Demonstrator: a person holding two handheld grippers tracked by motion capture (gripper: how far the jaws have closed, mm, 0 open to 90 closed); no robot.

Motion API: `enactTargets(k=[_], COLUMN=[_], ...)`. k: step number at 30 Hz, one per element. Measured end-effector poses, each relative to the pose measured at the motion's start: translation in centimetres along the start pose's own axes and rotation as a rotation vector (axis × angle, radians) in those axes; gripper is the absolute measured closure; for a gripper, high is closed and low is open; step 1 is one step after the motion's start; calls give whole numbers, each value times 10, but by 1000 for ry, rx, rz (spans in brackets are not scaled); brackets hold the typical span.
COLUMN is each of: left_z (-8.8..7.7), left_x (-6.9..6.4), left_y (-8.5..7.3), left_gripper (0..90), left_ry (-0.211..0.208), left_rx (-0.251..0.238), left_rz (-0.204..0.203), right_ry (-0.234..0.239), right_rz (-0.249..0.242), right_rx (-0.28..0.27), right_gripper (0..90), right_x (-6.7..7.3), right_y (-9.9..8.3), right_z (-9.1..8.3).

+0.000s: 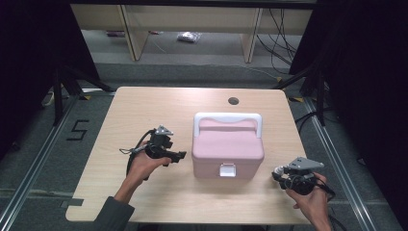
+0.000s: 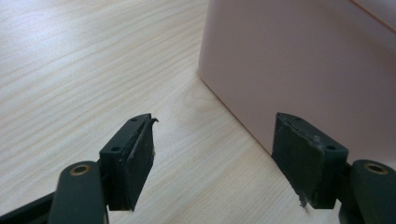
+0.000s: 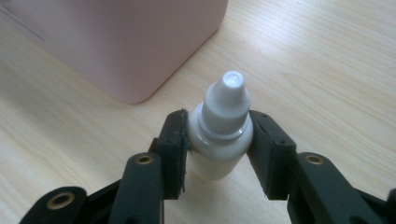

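A pink lidded box with a white handle and a white front latch stands mid-table. My left gripper hovers just left of it, jaws open and empty; in the left gripper view its pads frame bare tabletop beside the box's pink wall. My right gripper sits near the table's front right, right of the box. It is shut on a small white dropper bottle, both pads pressing its body, cap pointing away, the box's corner beyond.
The light wooden table has a round cable hole at the back. Dark stands and cables flank the table. Wooden furniture legs and a bag lie on the floor behind.
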State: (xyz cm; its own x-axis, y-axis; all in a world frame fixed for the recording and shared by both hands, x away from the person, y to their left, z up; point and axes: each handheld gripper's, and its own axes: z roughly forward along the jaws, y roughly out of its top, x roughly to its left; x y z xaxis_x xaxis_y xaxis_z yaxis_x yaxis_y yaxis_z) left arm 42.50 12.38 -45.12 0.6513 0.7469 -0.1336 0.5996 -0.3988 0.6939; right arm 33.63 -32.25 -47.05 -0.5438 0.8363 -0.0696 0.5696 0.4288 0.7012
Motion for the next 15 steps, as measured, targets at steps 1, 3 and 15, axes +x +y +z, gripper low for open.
enactTargets(k=[1,3,15], left_z=[0,1,-2], left_x=[0,0,2], left_y=[0,0,0], left_gripper=[293,293,293], left_ry=[0,7,9], left_rx=[-1,-13,-18], left_rz=[1,-5,-10], right_ry=[0,0,-6], right_rz=[0,9,27], right_rx=[0,24,65], right_gripper=[603,603,602], right_x=[0,0,-5], right_y=[0,0,-8], right_z=[0,1,-1])
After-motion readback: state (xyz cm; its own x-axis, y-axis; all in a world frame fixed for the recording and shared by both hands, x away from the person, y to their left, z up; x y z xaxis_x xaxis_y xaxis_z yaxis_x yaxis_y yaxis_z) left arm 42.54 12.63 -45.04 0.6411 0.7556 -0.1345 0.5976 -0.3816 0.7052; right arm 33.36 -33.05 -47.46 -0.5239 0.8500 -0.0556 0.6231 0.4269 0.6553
